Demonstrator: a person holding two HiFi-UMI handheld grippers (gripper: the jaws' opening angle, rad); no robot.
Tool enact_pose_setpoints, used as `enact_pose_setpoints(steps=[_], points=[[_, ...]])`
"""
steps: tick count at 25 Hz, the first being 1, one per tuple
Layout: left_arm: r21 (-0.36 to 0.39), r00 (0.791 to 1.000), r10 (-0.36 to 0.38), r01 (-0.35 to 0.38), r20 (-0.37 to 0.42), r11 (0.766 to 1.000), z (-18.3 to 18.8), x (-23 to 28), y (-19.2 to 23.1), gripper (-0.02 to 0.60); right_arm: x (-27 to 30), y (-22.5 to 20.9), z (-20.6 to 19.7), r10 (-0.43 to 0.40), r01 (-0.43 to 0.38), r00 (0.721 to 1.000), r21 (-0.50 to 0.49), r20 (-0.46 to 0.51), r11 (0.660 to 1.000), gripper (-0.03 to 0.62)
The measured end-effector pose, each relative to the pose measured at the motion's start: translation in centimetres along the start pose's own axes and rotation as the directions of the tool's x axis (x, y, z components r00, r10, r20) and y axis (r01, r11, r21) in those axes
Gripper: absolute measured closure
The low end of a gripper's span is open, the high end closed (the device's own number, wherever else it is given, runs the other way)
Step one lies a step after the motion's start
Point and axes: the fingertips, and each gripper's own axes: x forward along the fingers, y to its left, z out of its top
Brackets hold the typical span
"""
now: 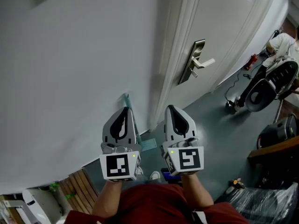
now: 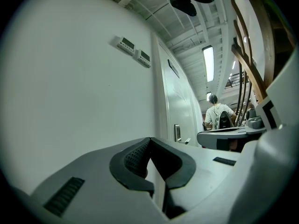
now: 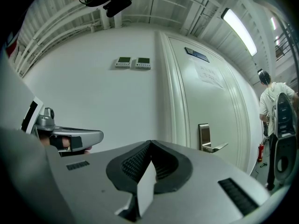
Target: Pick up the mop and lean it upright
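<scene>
In the head view a thin teal mop handle [image 1: 126, 97] stands against the white wall [image 1: 70, 78], its tip showing just beyond my left gripper [image 1: 125, 109]. A flat teal pad, apparently the mop head [image 1: 148, 145], lies on the floor between the two grippers. Most of the pole is hidden behind the left gripper. Both grippers are held level, side by side, pointing at the wall. The left gripper [image 2: 149, 139] is shut with nothing in it. The right gripper [image 1: 170, 108] [image 3: 150, 142] is also shut and empty. The mop appears in neither gripper view.
A white door [image 1: 219, 27] with a metal lever handle [image 1: 197, 62] stands right of the mop. A wooden slatted bench [image 1: 79, 185] is at lower left. A person [image 1: 282, 45], a round black machine [image 1: 266, 90] and a floor cable [image 1: 231, 90] are at the right. Two wall controls [image 3: 133, 62] hang above.
</scene>
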Motion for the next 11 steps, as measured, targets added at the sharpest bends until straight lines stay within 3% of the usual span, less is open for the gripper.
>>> enact_pose_setpoints(steps=[11], points=[[0.003,1.0,0.011,-0.011,0.002,1.0,0.4,-0.08,0.26,0.567,0.07,0.23,0.46,0.008,-0.008,1.0,0.0,0.003,1.0,0.577]])
